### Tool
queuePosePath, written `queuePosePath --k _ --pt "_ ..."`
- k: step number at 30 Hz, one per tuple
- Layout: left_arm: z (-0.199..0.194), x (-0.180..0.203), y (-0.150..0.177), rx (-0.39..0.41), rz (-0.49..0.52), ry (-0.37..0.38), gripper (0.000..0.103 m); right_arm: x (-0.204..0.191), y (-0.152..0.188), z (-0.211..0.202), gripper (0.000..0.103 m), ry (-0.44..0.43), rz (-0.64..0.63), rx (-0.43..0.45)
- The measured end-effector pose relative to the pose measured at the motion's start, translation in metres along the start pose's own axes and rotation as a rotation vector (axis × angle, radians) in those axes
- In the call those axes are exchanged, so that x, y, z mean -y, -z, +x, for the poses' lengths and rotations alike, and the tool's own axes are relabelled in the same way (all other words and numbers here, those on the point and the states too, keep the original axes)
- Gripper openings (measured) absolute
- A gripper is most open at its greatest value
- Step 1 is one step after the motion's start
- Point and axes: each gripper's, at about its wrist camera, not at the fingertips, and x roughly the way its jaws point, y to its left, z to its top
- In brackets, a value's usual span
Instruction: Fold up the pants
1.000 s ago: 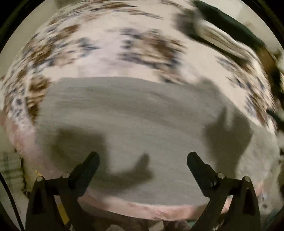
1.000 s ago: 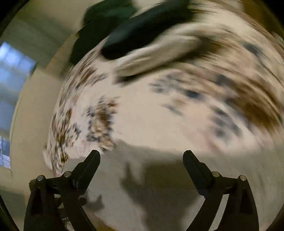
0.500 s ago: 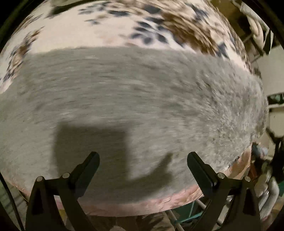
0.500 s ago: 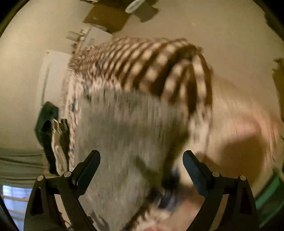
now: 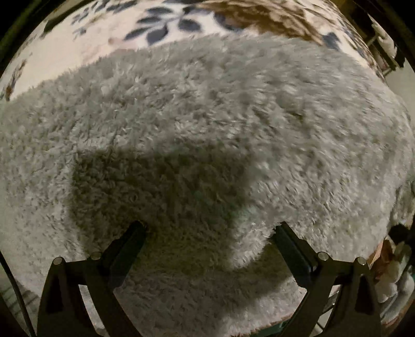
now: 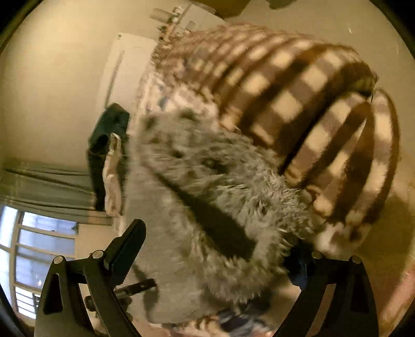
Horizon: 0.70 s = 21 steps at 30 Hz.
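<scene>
The pants (image 5: 207,124) are a shaggy grey fleece garment spread over a bed, filling nearly the whole left wrist view. Their far edge runs across the top of that view, where the floral bedcover (image 5: 166,23) with dark blue leaves and brown blooms shows beyond it. A pinkish strip, too blurred to name, shows beneath the near edge at the bottom right.

The left tool (image 5: 208,229) is right down at the fleece with its 2 fingers spread wide; both tips touch or sink slightly into the pile, and nothing is pinched between them. A dark shadow lies on the fabric just ahead of it.

In the right wrist view the same grey pants (image 6: 220,207) run away from the camera, with a deep dark crease along them. The right tool (image 6: 215,238) also has its fingers spread apart, the fleece bulging up between them; its right tip is hidden behind the pile. Beside the pants lies a brown and cream checked blanket (image 6: 298,103), bunched in folds and touching the fleece. Farther off are dark green clothes (image 6: 109,129), a grey curtain (image 6: 46,186) and a window (image 6: 33,248).
</scene>
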Motion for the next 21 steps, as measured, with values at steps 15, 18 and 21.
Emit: queuePosePath --k 15,18,21 --pt "0.015 -0.028 -0.014 -0.025 -0.034 0.03 0.103 -0.014 -0.006 0.013 0.029 -0.016 0.063 0.095" --pt "0.001 -0.037 -0.016 -0.006 -0.054 0.072 0.103 -0.038 0.003 -0.009 0.024 0.029 0.024 0.132" --pt "-0.012 -0.051 -0.013 0.011 -0.073 0.074 0.103 -0.077 0.016 -0.018 0.024 0.077 -0.046 0.15"
